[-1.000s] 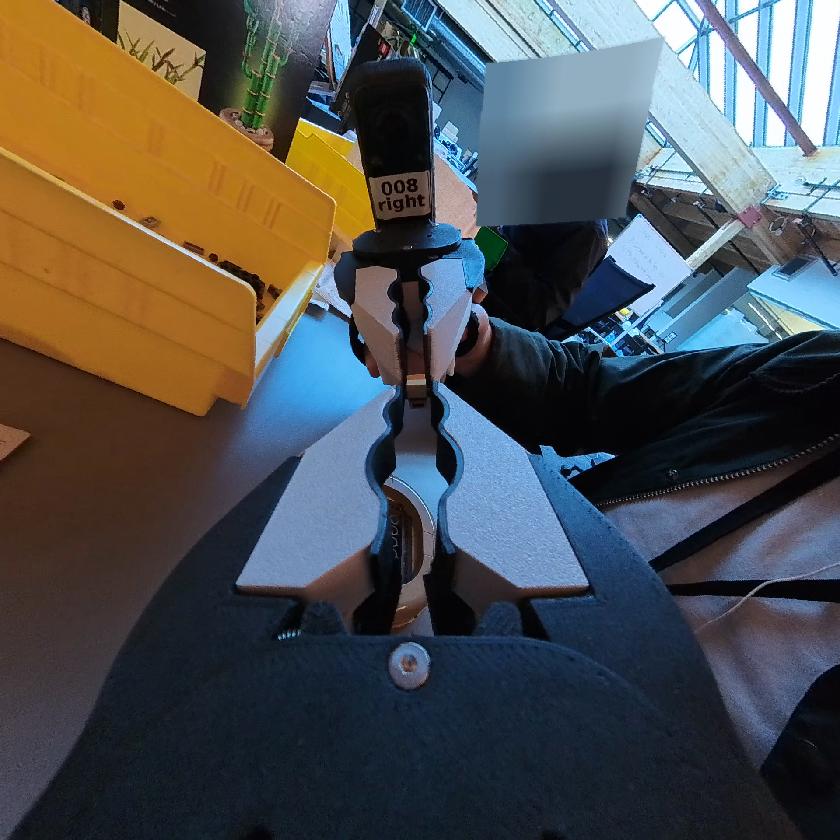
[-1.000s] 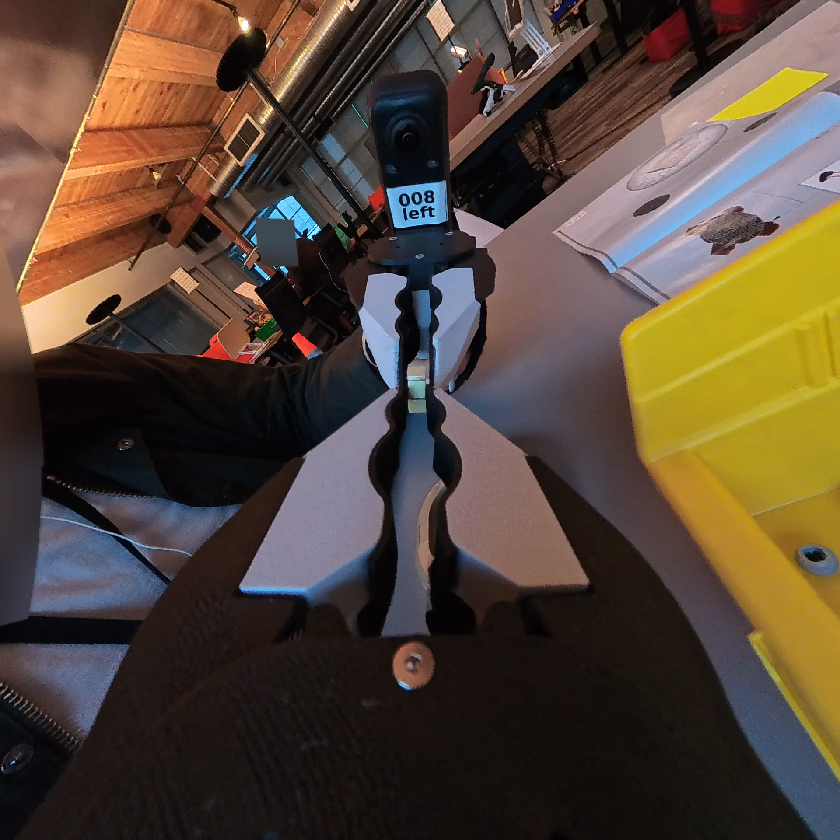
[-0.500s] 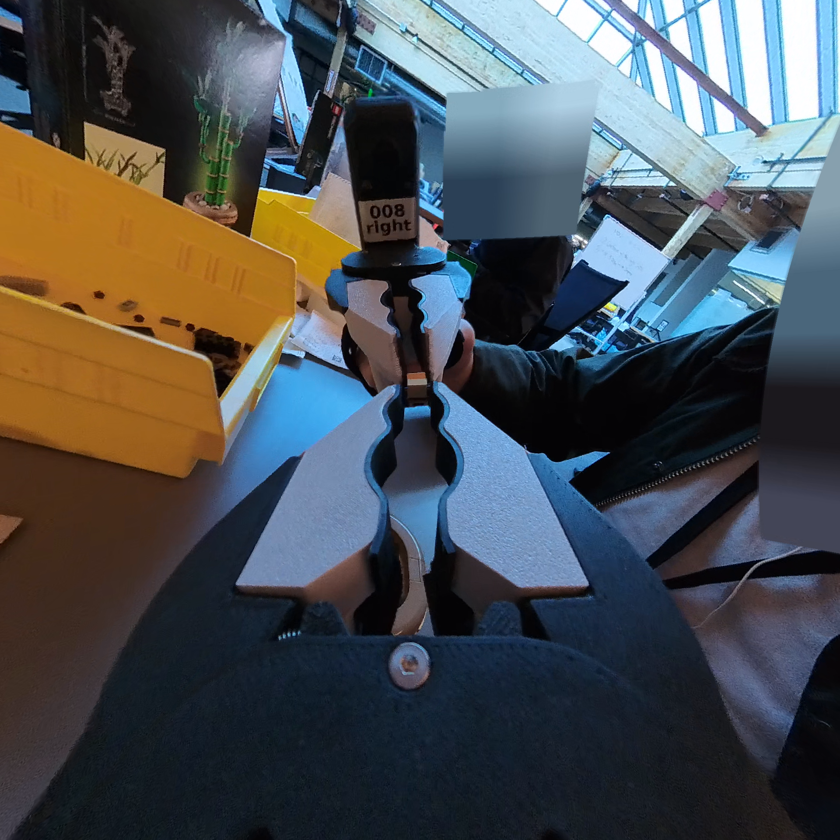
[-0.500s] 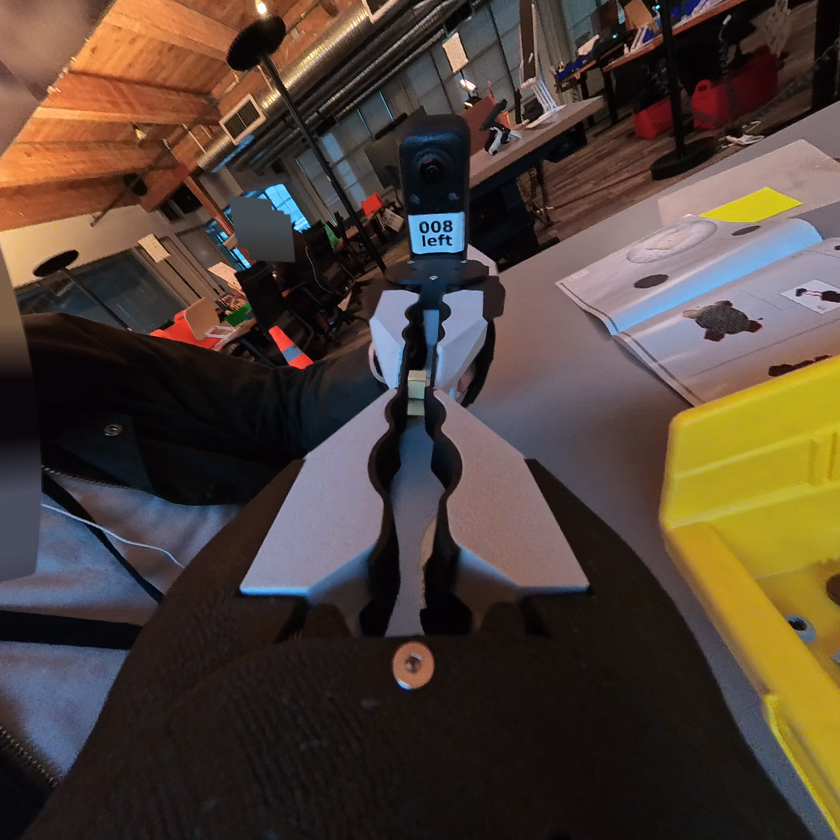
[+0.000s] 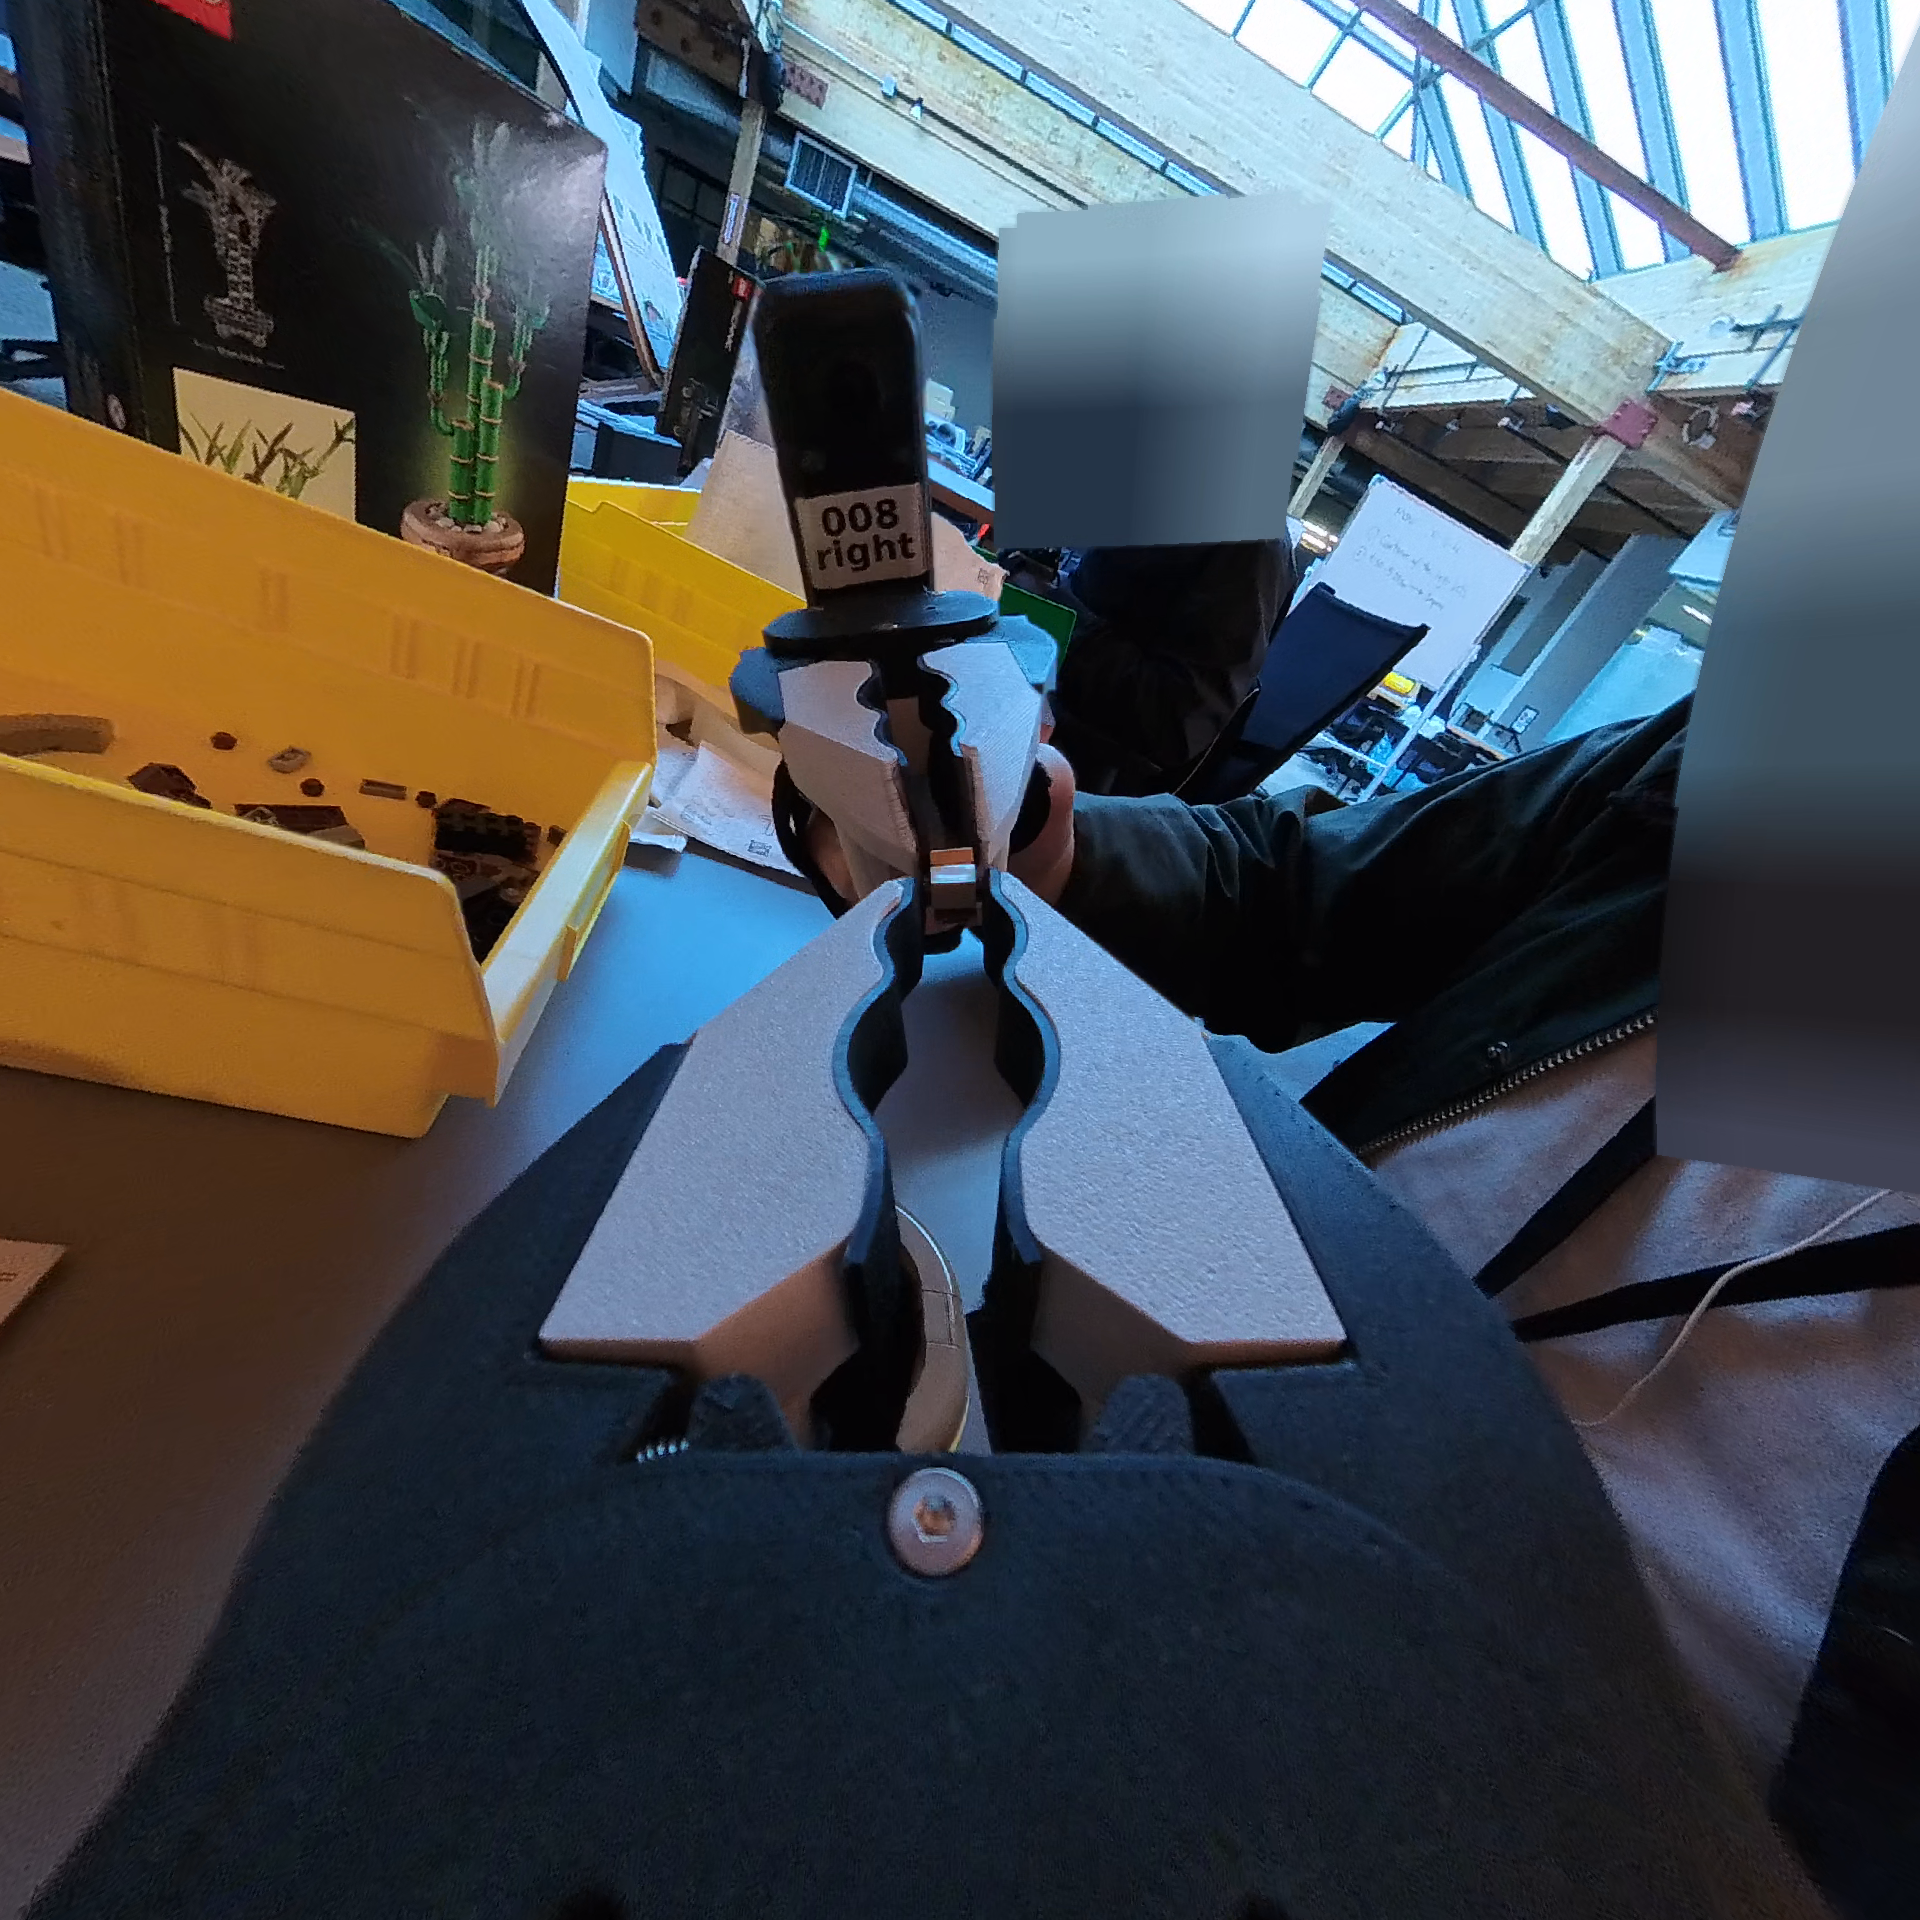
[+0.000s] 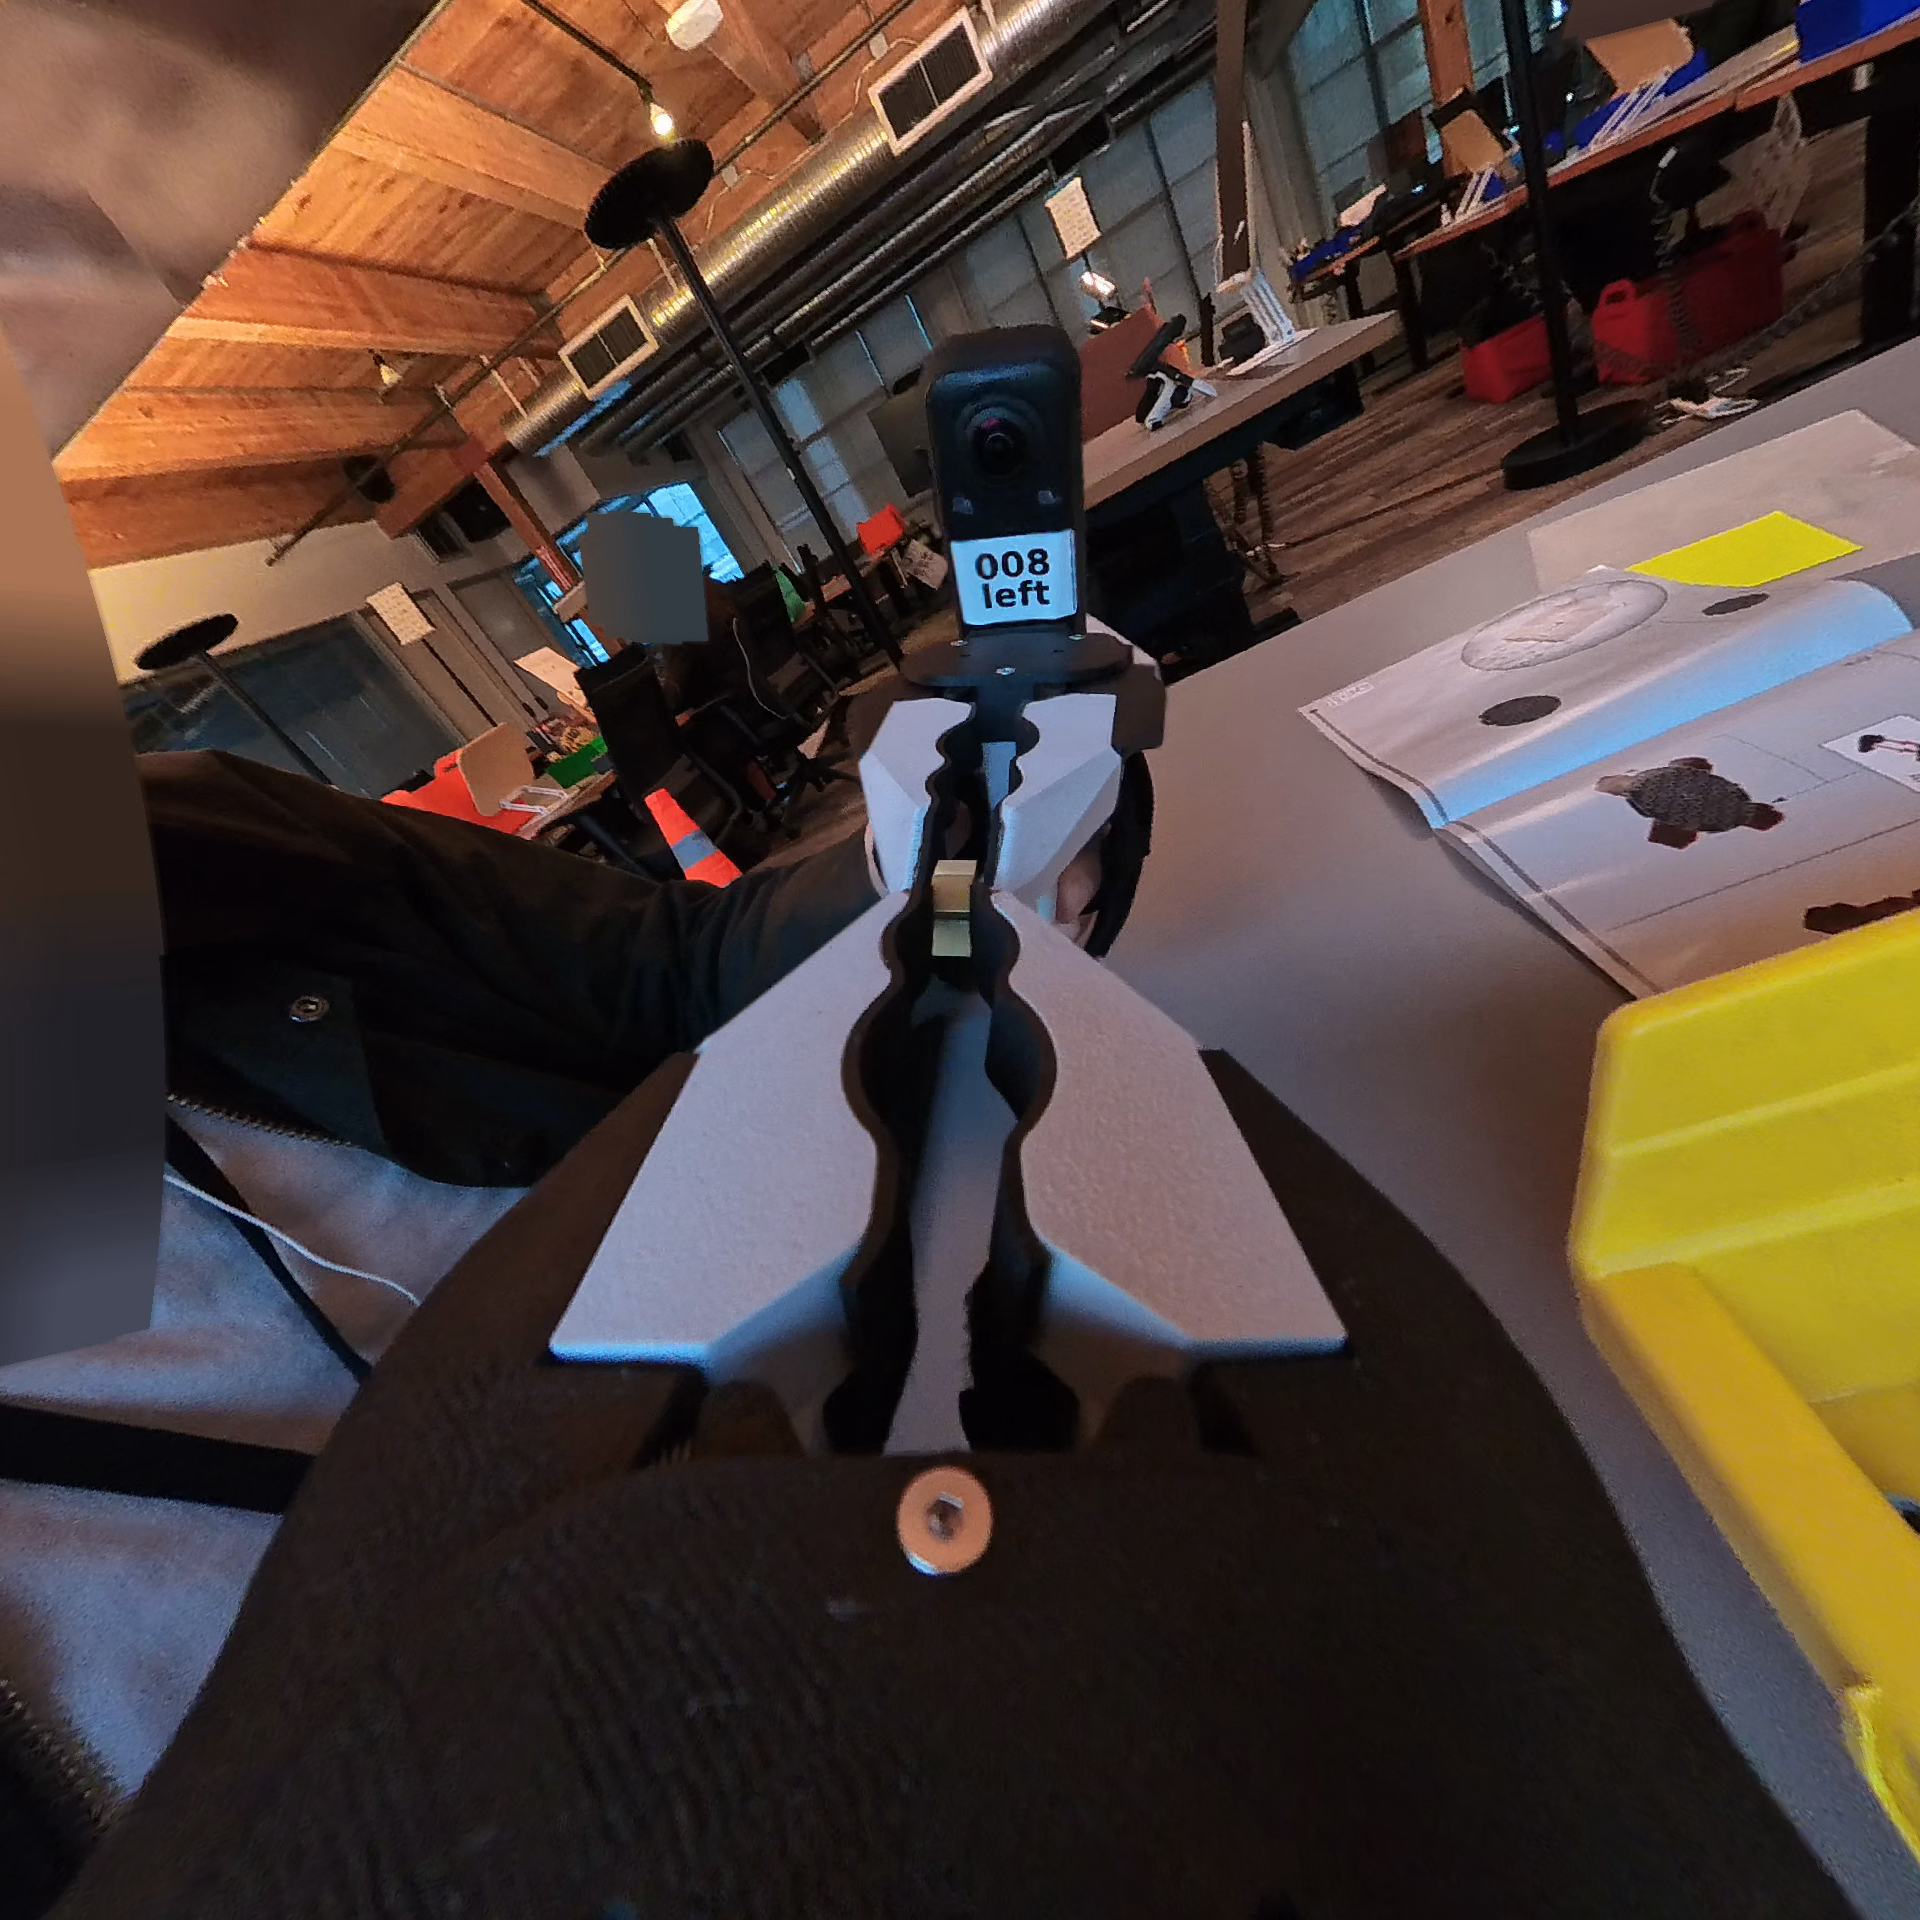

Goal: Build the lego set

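Note:
My two grippers meet tip to tip above the grey table [image 5: 208,1299]. My left gripper [image 5: 951,902] is shut on a small tan lego piece [image 5: 953,871]. The right gripper [image 5: 940,831] faces it from beyond, a hand behind it. In the right wrist view my right gripper [image 6: 951,930] is shut on a small tan lego piece [image 6: 951,937]. A second, lighter tan piece [image 6: 954,885] sits right against it in the tips of the left gripper [image 6: 961,868]. Whether the two pieces are clicked together I cannot tell.
A yellow bin [image 5: 312,997] with several dark lego pieces stands at the left, with the black set box [image 5: 343,260] behind it. Another yellow bin [image 6: 1766,1164] is at the right. An open instruction booklet [image 6: 1662,727] and a yellow sheet [image 6: 1745,545] lie beyond. A dark sleeve [image 5: 1403,883] crosses the near side. My two grippers' fingertips are within a few centimetres of each other.
Both grippers stay shut and tip to tip on the tan pieces. They have swung together, so more of the set box and the booklet shows and the bins sit lower in the views.

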A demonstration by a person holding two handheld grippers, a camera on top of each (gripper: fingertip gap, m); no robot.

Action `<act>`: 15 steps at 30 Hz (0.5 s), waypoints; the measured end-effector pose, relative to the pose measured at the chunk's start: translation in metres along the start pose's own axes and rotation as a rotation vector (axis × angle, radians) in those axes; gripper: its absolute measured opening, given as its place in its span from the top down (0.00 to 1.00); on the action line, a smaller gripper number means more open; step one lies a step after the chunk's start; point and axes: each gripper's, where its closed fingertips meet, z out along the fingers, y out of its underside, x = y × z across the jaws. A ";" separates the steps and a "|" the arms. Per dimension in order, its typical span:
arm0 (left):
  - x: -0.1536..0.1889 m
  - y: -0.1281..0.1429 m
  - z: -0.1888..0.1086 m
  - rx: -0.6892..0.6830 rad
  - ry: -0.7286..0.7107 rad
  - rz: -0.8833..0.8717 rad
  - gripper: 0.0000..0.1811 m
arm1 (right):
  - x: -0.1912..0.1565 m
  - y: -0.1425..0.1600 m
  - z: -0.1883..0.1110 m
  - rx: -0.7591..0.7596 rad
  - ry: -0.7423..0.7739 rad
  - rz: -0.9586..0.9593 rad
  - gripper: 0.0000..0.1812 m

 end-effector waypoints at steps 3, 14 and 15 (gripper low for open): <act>-0.001 0.000 0.000 -0.009 -0.021 0.031 0.95 | 0.000 0.000 0.000 0.004 -0.009 0.020 0.98; -0.009 0.024 0.014 -0.122 -0.059 0.129 0.95 | 0.027 -0.047 -0.068 0.163 0.279 -0.279 0.97; -0.012 0.018 0.007 -0.086 -0.081 0.145 0.95 | 0.023 -0.050 -0.067 0.146 0.338 -0.399 0.97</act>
